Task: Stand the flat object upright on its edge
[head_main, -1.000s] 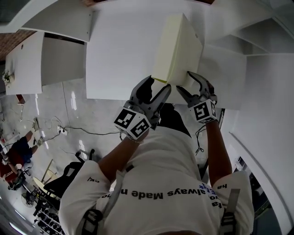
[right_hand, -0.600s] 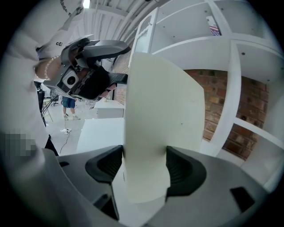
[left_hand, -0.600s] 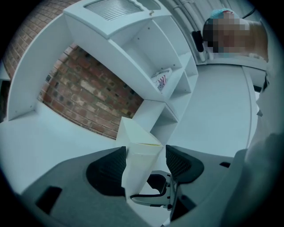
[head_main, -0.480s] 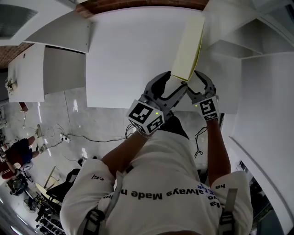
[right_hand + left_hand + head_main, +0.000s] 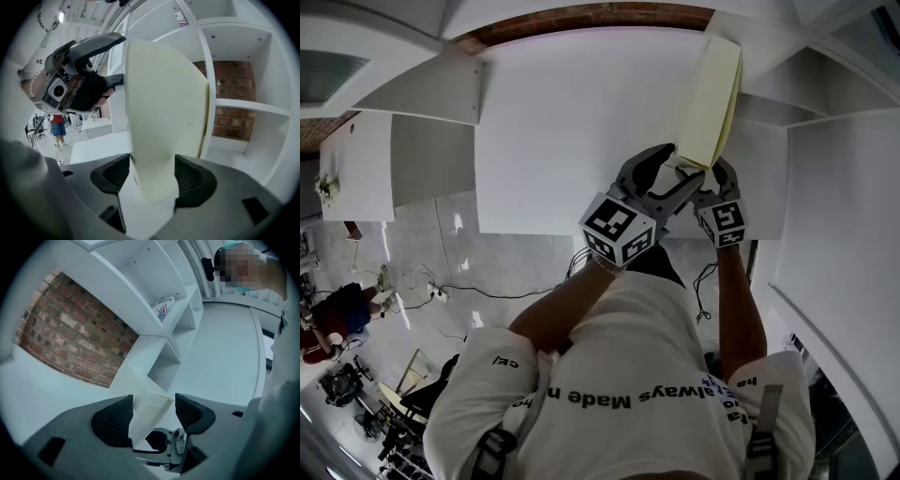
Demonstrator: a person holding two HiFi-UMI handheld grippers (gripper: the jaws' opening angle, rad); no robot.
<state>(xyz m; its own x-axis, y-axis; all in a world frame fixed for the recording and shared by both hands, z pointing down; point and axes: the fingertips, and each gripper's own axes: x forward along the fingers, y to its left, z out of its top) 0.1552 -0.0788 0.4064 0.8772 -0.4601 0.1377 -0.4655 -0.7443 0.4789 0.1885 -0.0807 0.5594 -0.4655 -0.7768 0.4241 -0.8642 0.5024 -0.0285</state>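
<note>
A pale yellow flat object (image 5: 716, 94), thin like a closed folder, stands nearly upright on its edge on the white tabletop (image 5: 572, 122). My right gripper (image 5: 711, 174) holds its near lower end; in the right gripper view both pads press the sheet (image 5: 164, 108) between them (image 5: 150, 176). My left gripper (image 5: 675, 169) reaches in from the left with spread fingers around the same lower corner. In the left gripper view the corner (image 5: 144, 404) sits between the jaws (image 5: 153, 411) with a gap on the right side.
White shelf compartments (image 5: 243, 103) backed by a brick wall (image 5: 70, 338) stand behind the table. A small printed item lies on a shelf (image 5: 164, 309). More white tables (image 5: 356, 150) stand to the left, and people are on the floor far left (image 5: 337, 314).
The flat object has swung from leaning with its broad face showing to almost edge-on and upright. Both grippers moved up and right with it, closing in at its lower end.
</note>
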